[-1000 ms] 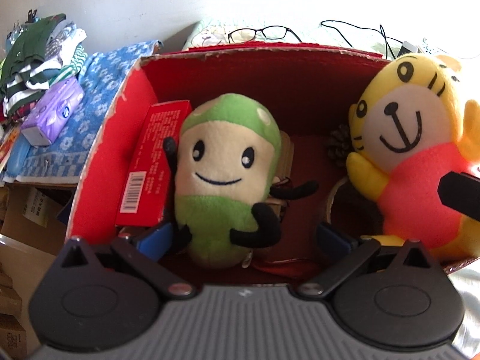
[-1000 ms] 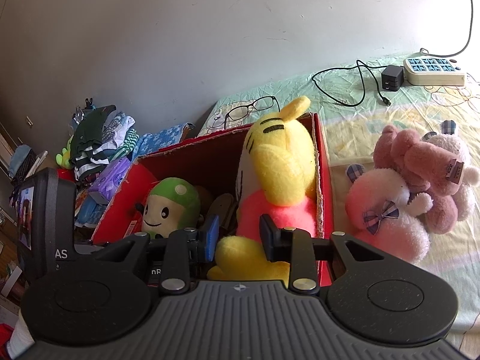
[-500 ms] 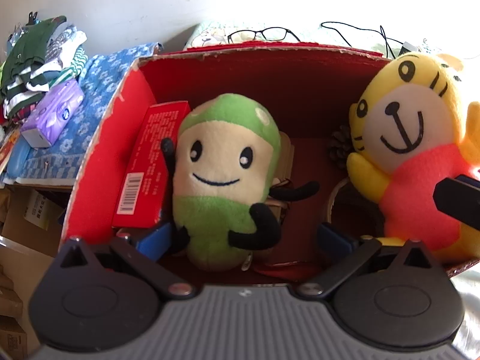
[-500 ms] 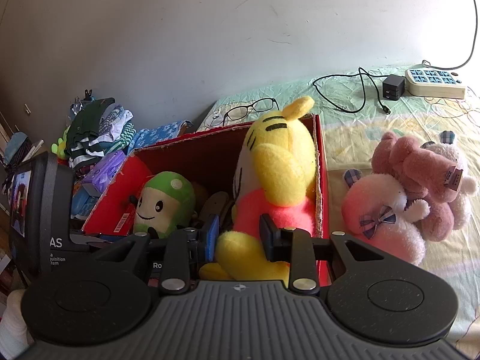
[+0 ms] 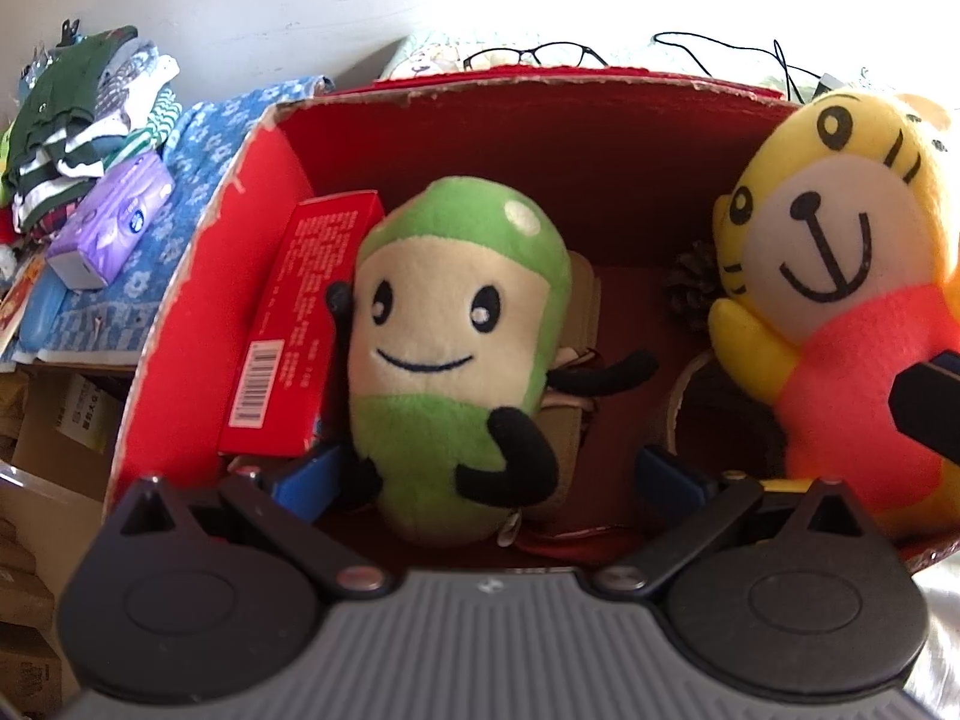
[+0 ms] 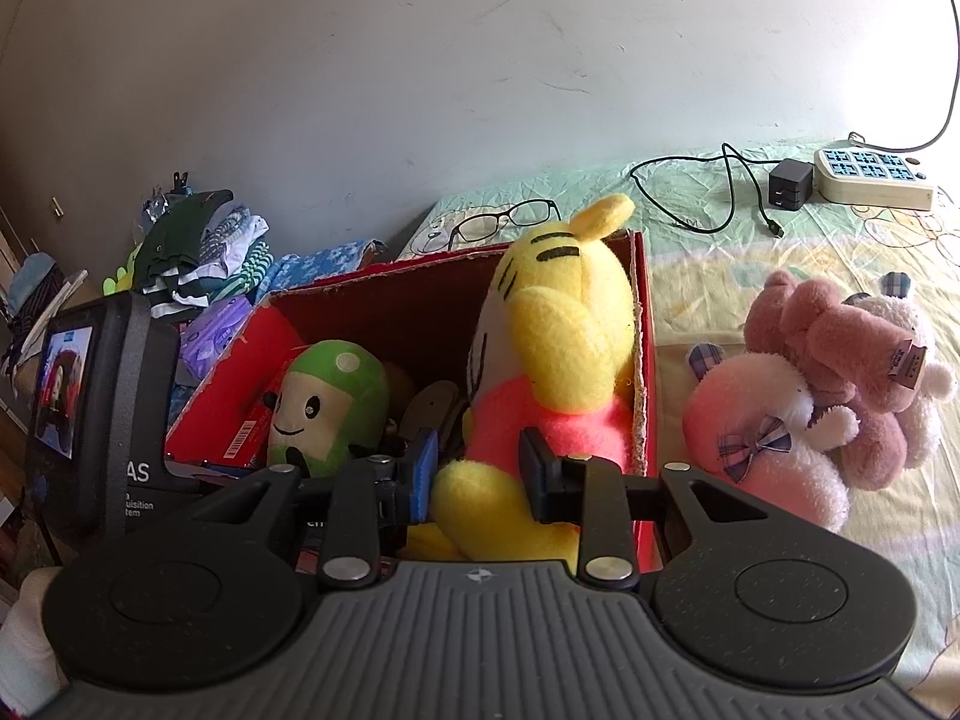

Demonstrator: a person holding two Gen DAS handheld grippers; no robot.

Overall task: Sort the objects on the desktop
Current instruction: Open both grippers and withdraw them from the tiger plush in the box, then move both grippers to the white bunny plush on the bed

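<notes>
A red cardboard box [image 5: 252, 192] holds a green plush toy [image 5: 450, 348], a yellow tiger plush [image 5: 840, 276], a red packet [image 5: 300, 324] and a pine cone [image 5: 693, 282]. My left gripper [image 5: 489, 474] is open at the box's near edge, its fingers wide on either side of the green plush's base. My right gripper [image 6: 477, 471] is shut on the yellow tiger plush [image 6: 558, 360] at its lower body, holding it upright at the right end of the box [image 6: 642, 360]. The green plush also shows in the right wrist view [image 6: 327, 402].
Pink and white plush toys [image 6: 828, 384] lie on the bedsheet right of the box. Glasses [image 6: 504, 219], a charger cable [image 6: 720, 192] and a power strip [image 6: 870, 177] lie behind. Folded clothes [image 5: 90, 114] and a purple tissue pack [image 5: 111, 222] sit to the left.
The left gripper has edged slightly closer to the green plush. The right gripper has shifted a little with the yellow tiger still in it.
</notes>
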